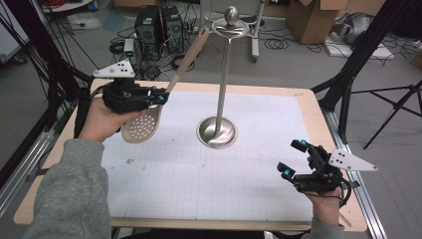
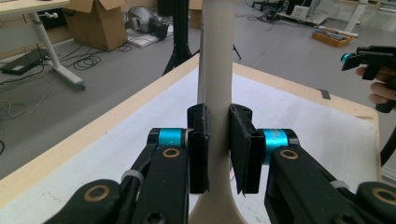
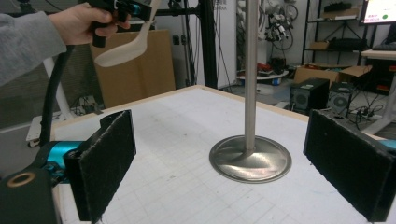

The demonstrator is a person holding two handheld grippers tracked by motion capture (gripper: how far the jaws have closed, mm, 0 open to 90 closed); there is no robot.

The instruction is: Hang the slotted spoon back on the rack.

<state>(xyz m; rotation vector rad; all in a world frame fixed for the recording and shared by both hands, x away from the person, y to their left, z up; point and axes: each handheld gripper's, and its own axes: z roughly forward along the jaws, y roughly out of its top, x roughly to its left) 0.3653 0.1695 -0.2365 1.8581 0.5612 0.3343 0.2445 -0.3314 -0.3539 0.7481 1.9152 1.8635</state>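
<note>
My left gripper (image 1: 160, 96) is shut on the handle of a beige slotted spoon (image 1: 144, 124), held in the air above the table's far left. The handle (image 1: 191, 50) slants up and away toward the metal stand's top ring (image 1: 229, 27). In the left gripper view both pads squeeze the handle (image 2: 215, 70). The metal stand (image 1: 217, 130) rises from a round base at mid-table. My right gripper (image 1: 293, 159) rests open at the near right with nothing between its pads (image 3: 102, 158); its view faces the stand's base (image 3: 250, 158) and the spoon (image 3: 126, 49) held high at left.
A white gridded mat (image 1: 199, 169) covers the wooden table (image 1: 311, 114). Black tripod legs stand off the table's right side. Computer towers (image 1: 159, 25), cables and cardboard boxes lie on the floor beyond the far edge.
</note>
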